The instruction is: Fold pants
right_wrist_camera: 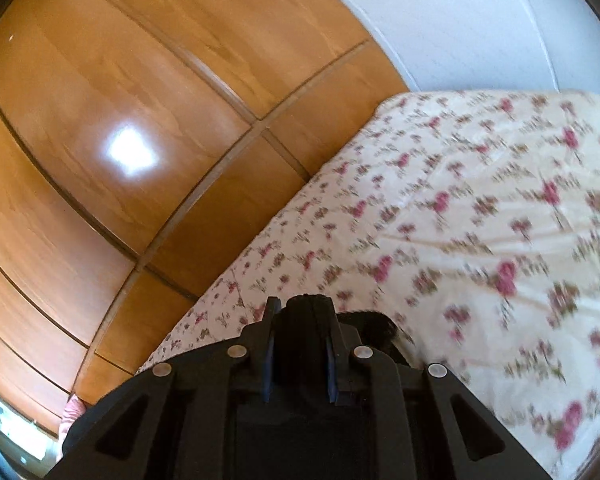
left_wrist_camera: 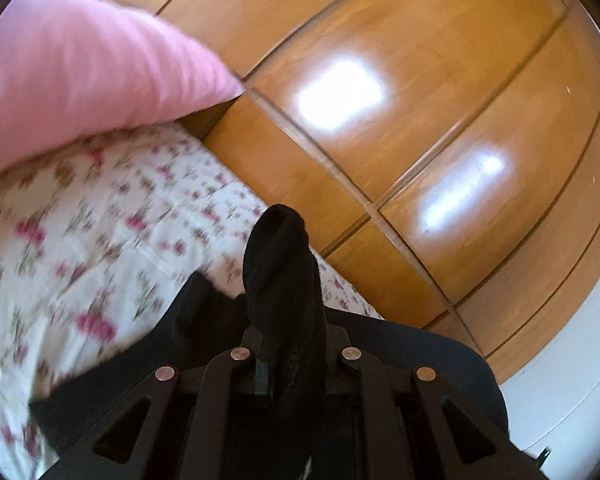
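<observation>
Both claws clamp black, bunched pants (left_wrist_camera: 284,280).

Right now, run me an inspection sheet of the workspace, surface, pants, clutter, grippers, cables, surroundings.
Surface: bed with floral cover; image blurred.
Job's things: black pants, a bunched fold sticking up between the left fingers, the rest trailing onto the cover; another part sits in the right gripper.
Clutter: pink pillow on the bed, apart from the pants.
Grippers: left gripper shut on pants; right gripper shut on pants.
Cables: nothing seen.
Surroundings: glossy wooden wardrobe doors alongside the bed, white wall beyond.
</observation>
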### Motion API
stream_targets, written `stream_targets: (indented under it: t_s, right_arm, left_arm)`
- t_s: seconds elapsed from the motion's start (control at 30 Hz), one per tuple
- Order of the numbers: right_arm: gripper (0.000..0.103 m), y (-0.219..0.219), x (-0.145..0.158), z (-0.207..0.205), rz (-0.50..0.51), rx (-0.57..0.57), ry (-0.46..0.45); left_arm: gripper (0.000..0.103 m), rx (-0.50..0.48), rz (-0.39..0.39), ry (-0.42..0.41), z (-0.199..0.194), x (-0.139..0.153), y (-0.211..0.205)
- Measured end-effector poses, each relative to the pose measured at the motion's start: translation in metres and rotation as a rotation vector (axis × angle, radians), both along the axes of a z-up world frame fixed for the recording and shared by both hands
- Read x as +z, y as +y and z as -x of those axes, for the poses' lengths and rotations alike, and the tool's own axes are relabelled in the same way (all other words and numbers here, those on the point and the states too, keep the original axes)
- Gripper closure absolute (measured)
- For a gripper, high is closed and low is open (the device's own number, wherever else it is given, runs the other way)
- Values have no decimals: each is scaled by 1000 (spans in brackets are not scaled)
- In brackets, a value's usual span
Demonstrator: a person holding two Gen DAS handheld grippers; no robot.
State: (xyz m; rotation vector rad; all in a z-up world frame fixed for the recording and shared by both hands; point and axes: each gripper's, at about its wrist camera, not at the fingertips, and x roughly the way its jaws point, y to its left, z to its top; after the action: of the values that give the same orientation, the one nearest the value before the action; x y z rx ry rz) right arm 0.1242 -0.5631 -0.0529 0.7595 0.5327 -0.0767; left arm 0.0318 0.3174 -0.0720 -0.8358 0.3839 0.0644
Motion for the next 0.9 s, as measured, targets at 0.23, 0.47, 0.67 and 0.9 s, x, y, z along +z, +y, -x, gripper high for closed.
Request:
stream_targets:
  t_s: [0.23, 0.47, 0.67, 0.9]
  right_arm:
    - [83, -6, -34, 34, -62, -54, 36]
    - [38, -11, -53, 80, -259, -201, 35]
    - [36, 2, -34, 93, -232, -118, 34]
    - [36, 21, -44, 87, -244, -29, 52]
  left_arm:
    - [89, 35, 58, 21, 29, -33, -2]
    - [49, 95, 154, 4, 66, -48, -6]
    - [32, 117, 349, 0, 94, -53, 2]
    - [31, 61, 642, -62, 105, -72, 0]
